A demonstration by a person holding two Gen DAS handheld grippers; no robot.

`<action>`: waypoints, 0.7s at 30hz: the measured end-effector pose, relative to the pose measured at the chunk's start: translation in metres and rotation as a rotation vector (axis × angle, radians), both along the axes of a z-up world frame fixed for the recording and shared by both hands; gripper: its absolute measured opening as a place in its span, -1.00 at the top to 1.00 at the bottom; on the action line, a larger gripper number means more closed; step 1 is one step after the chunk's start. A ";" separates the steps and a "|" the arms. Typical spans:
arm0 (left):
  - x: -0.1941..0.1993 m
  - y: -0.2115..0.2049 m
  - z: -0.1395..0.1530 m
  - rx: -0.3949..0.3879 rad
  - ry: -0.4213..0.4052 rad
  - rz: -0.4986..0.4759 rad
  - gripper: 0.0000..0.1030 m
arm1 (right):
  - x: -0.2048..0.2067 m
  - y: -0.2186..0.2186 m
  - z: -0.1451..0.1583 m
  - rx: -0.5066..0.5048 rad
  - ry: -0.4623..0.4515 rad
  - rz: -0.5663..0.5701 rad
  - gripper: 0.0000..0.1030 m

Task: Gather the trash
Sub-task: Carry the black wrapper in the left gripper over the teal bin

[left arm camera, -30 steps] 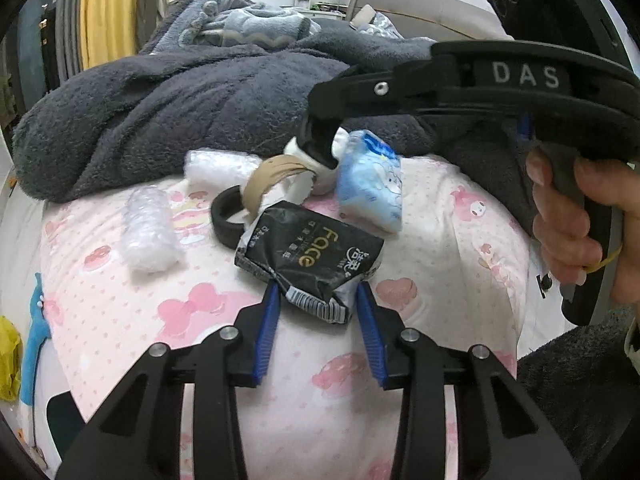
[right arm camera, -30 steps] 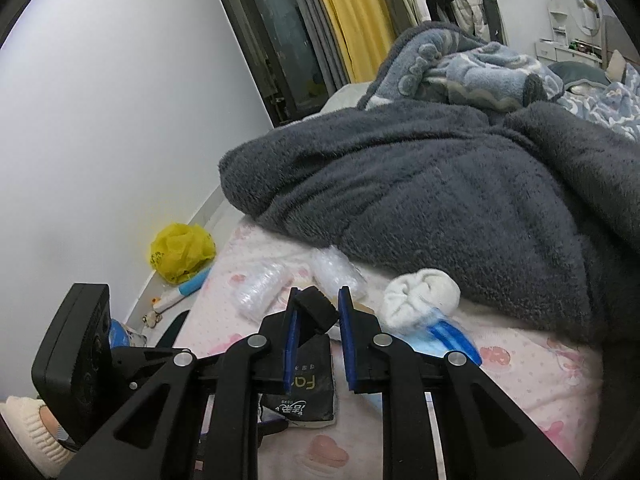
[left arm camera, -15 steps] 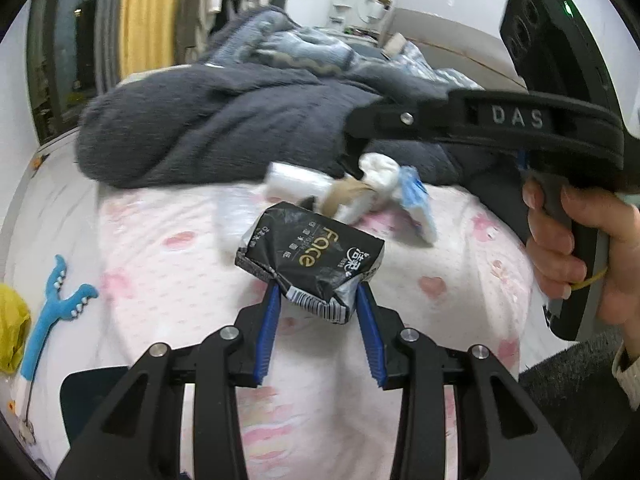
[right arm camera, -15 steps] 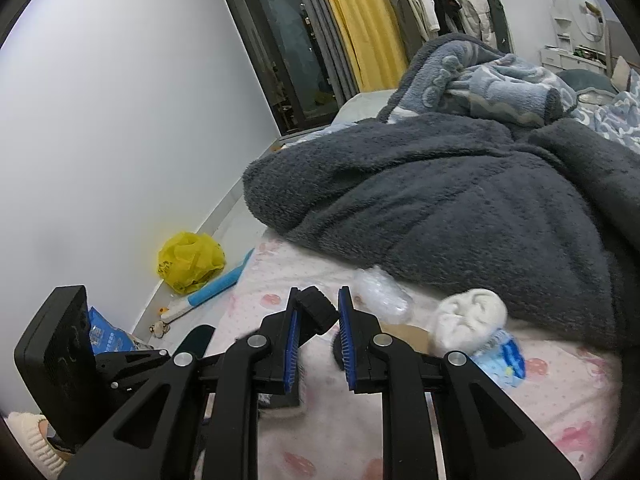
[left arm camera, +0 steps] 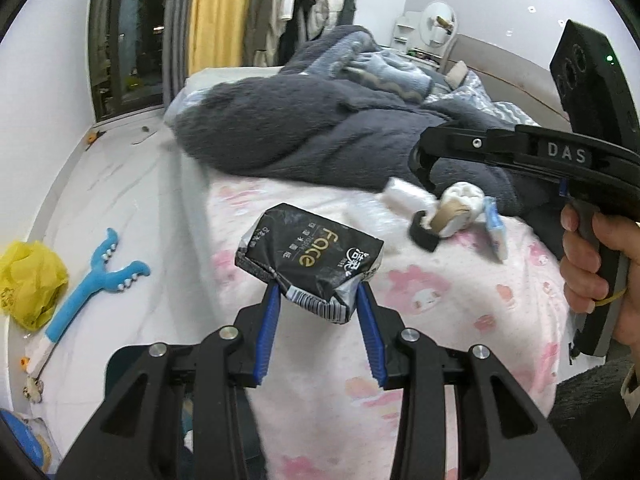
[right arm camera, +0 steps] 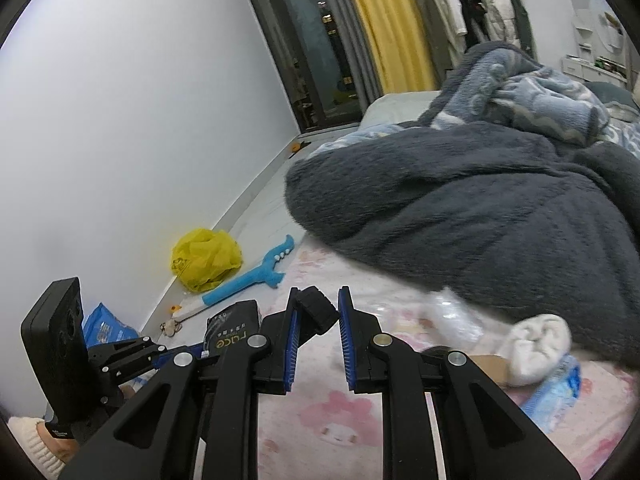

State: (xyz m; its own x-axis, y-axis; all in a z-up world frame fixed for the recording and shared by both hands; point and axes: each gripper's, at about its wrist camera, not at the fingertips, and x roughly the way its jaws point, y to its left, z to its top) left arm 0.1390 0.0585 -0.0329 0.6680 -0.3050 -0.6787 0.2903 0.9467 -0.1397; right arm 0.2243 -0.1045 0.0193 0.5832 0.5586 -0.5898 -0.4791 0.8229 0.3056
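Note:
My left gripper point(left arm camera: 316, 304) is shut on a black "Face" tissue packet point(left arm camera: 310, 266) and holds it above the bed's left edge; the packet also shows in the right wrist view point(right arm camera: 230, 330). My right gripper point(right arm camera: 316, 314) is shut on nothing, with a narrow gap, hovering over the pink sheet point(right arm camera: 340, 436). On the sheet lie a white crumpled wad point(left arm camera: 464, 196), a cardboard tape core point(left arm camera: 446, 218), a black ring point(left arm camera: 422, 236), a blue-white packet point(left arm camera: 496, 230) and a clear plastic wrap point(right arm camera: 452, 316).
A dark grey fleece blanket point(left arm camera: 320, 136) covers the far bed. On the floor at the left lie a yellow plastic bag point(left arm camera: 30, 282) and a blue toy stick point(left arm camera: 92, 284). A blue packet point(right arm camera: 106, 328) sits by the wall.
My left gripper has lifted the black packet and swung left, off the trash pile toward the bed's edge and floor. My right gripper has turned left too and stays shut.

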 end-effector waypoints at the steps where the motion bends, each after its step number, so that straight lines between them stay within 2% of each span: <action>1: -0.001 0.004 0.000 0.002 0.002 0.007 0.19 | 0.000 0.005 -0.001 -0.003 0.001 0.008 0.64; 10: -0.004 0.046 -0.016 0.035 0.049 0.063 0.18 | 0.002 0.054 -0.008 -0.018 0.019 0.072 0.64; 21: -0.009 0.102 -0.047 0.053 0.155 0.162 0.19 | -0.003 0.117 -0.024 -0.048 0.058 0.157 0.64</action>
